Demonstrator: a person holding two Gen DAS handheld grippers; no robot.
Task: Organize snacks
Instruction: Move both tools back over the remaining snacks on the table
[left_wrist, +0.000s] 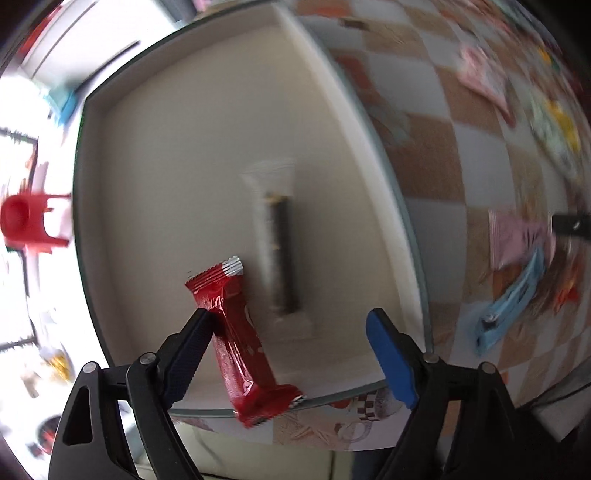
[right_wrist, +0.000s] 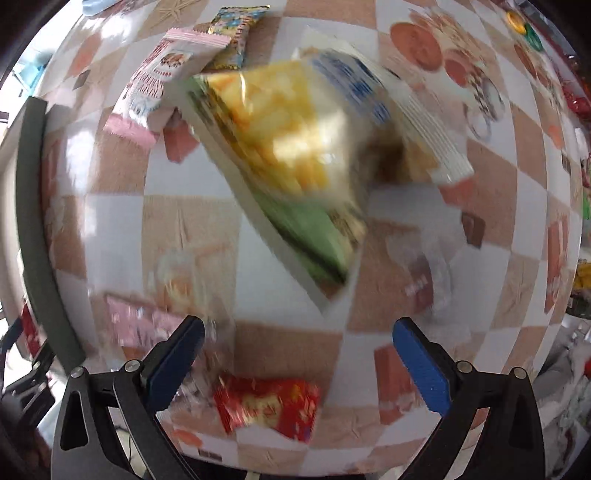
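Two snacks are in the shallow cream-coloured tray with the dark rim (left_wrist: 155, 155) so far: a long bar in a clear wrapper with a dark filling (left_wrist: 279, 254) lying flat near the middle, and a glossy red foil-wrapped bar (left_wrist: 240, 339) whose lower end hangs over the tray's near rim. The left gripper (left_wrist: 291, 325) is spread wide, one dark finger (left_wrist: 192, 347) touching or nearly touching the red bar, the blue pad well clear, so nothing is pinched; I judge the red bar just let go or about to be nudged fully in.

Most of the work looks undone. On the checked brown-and-white tablecloth (right_wrist: 192, 229) lie a large yellow-and-green snack bag (right_wrist: 288, 162), a pink-and-white striped packet (right_wrist: 162, 74), a colourful small packet (right_wrist: 236, 37), a red-and-gold packet (right_wrist: 266, 406) and a blurred pink packet (right_wrist: 140, 321). The right gripper (right_wrist: 299, 343) hovers over them with its jaws apart and empty.

The tray has plenty of bare floor left of the bars. Its raised walls and the table's near edge are what to watch.
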